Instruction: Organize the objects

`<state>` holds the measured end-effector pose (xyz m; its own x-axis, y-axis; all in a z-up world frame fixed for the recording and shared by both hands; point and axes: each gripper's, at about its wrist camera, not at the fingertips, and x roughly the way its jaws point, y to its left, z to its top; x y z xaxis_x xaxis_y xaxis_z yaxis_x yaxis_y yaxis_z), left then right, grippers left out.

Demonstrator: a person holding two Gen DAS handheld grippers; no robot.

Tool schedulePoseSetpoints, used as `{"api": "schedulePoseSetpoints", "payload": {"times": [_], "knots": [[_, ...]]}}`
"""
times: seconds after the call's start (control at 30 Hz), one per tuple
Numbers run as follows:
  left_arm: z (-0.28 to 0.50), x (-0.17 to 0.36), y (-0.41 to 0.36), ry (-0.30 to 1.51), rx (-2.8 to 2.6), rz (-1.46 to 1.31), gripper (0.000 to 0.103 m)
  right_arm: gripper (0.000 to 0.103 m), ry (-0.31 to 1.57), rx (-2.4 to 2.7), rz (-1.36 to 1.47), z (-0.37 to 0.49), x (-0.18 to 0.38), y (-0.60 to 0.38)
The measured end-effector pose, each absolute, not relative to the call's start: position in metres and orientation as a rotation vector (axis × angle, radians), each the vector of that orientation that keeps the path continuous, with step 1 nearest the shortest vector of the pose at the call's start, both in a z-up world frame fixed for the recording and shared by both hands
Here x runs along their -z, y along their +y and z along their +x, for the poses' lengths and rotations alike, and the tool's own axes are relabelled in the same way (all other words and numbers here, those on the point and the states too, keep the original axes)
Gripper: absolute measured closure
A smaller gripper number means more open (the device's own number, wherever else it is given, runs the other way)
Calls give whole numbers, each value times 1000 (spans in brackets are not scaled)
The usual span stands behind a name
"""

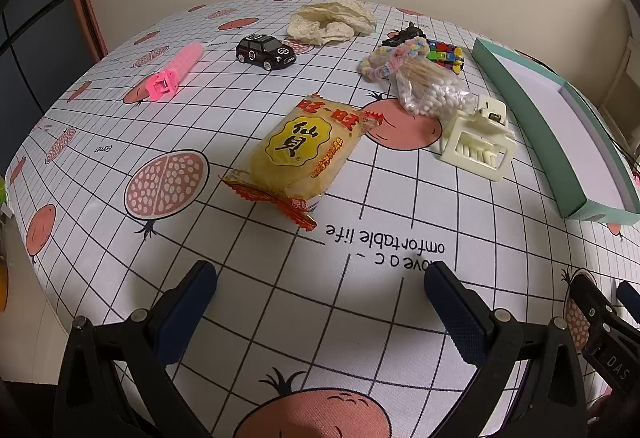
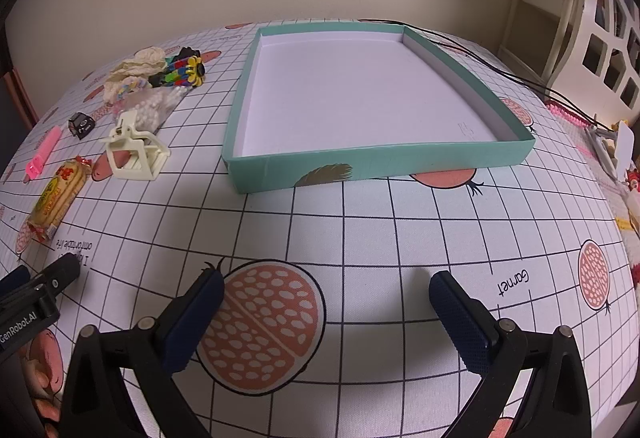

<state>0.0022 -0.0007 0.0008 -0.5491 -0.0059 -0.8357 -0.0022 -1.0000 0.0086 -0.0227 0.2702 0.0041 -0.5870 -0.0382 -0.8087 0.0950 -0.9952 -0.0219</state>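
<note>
Both the left gripper [image 1: 320, 302] and the right gripper [image 2: 326, 312] hovered over the grid-printed tablecloth [image 2: 360, 238] with jaws wide and holding nothing. The shallow teal cardboard box [image 2: 380, 158] (white inside) lay ahead of the right gripper. The yellow rice-cracker packet [image 1: 298, 154], cream plastic hair claw [image 1: 478, 144], bag of cotton swabs [image 1: 434, 94], black toy car [image 1: 265, 51] and pink hair roller [image 1: 174, 72] lay on the cloth left of it.

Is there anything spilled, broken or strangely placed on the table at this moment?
Nothing looks spilled or broken. The teal box holds nothing, while the snack packet, cream hair claw, cotton swab bag and toy car lie loose beside it, unsorted.
</note>
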Motion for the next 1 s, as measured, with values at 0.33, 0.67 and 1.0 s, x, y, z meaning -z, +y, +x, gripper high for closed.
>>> {"api": "schedulePoseSetpoints", "payload": {"times": [0.33,0.67,1.0], "knots": [[3,-1,-1,-20,2760,1495,0,0,96,2732,1396,-23,-5,272],[2,0,-3,-19,2755,1499,0,0,95,2732,1406,-24,-5,272],[2,0,-3,-44,2753,1501,0,0,94,2733,1407,-24,-5,271]]}}
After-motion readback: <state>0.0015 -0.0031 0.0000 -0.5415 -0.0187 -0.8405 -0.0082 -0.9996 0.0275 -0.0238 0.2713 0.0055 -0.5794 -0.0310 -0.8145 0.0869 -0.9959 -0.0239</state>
